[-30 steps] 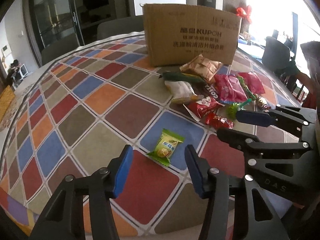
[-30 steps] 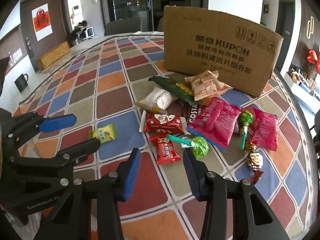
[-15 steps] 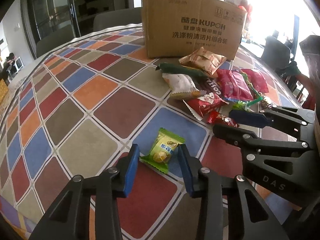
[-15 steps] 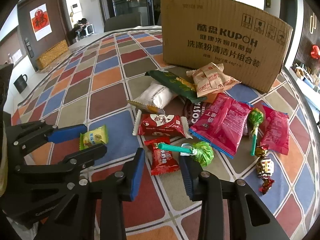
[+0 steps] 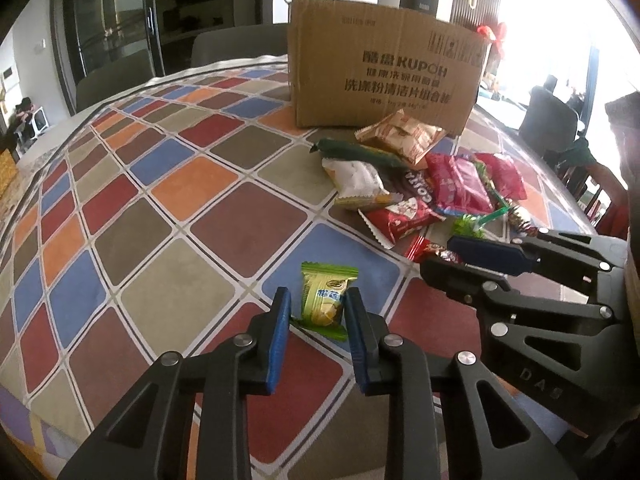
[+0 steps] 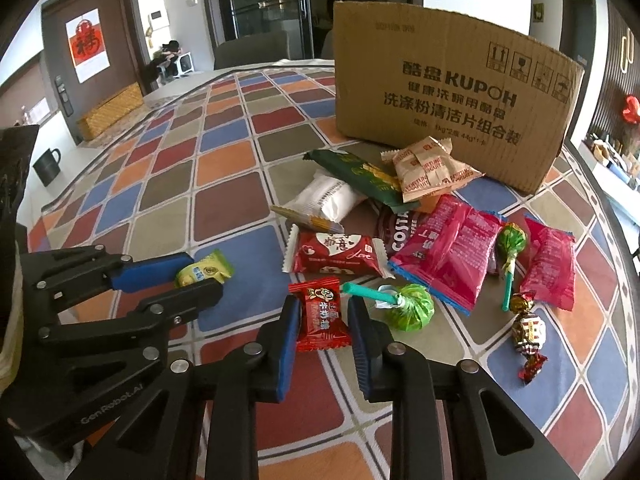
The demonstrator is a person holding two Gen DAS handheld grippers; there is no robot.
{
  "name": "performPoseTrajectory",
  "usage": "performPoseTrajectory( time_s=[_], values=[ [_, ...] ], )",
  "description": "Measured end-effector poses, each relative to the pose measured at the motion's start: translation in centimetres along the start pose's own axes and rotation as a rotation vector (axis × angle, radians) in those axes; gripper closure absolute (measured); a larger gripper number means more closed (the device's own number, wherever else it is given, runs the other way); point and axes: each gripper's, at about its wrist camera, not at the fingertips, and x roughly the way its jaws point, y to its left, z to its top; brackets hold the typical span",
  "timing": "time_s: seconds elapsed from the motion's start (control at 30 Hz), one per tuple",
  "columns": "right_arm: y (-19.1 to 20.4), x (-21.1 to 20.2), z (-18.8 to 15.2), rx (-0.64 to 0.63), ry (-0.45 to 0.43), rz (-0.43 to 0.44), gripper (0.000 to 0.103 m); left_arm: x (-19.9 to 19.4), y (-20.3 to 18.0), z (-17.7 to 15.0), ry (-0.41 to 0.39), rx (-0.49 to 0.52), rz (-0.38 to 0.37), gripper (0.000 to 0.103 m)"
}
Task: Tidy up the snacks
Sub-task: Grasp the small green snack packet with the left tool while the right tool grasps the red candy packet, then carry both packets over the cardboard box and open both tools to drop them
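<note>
A small green-and-yellow candy packet [image 5: 325,300] lies on the checked tablecloth between the blue pads of my left gripper [image 5: 318,304], which is open around it. It also shows in the right wrist view [image 6: 206,272]. My right gripper [image 6: 323,316] is open around a small red candy packet [image 6: 322,314]. A green lollipop [image 6: 408,306] lies just right of it. A pile of snacks [image 6: 400,216] lies in front of a cardboard box [image 6: 452,88].
The box [image 5: 384,68] stands upright at the far side of the table. Pink packets [image 6: 452,256], a second lollipop [image 6: 510,244] and a foil-wrapped sweet [image 6: 528,332] lie to the right. Chairs stand behind the table. A dark mug [image 6: 48,164] sits on the floor at left.
Both grippers have moved forward and down. Each pair of fingers has narrowed and now straddles a packet: left on the green one, right on the red one.
</note>
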Motion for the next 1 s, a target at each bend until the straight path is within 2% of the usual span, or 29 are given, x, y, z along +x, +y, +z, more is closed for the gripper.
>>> performPoseTrajectory(
  time_s=[0.3, 0.57, 1.0],
  values=[
    [0.9, -2.9, -0.5, -0.013, -0.053, 0.011, 0.077, -3.1, -0.3, -0.1, -0.052, -0.019, 0.014, 0.075],
    [1.2, -6.6, -0.2, -0.014, -0.144, 0.004, 0.077, -6.4, -1.1, 0.4, -0.130, -0.011, 0.025, 0.075],
    [-1.1, -10.3, 2.8, 0.042, -0.277, -0.054, 0.077, -9.1, -2.6, 5.9, -0.283, 0.027, 0.034, 0.075]
  ],
)
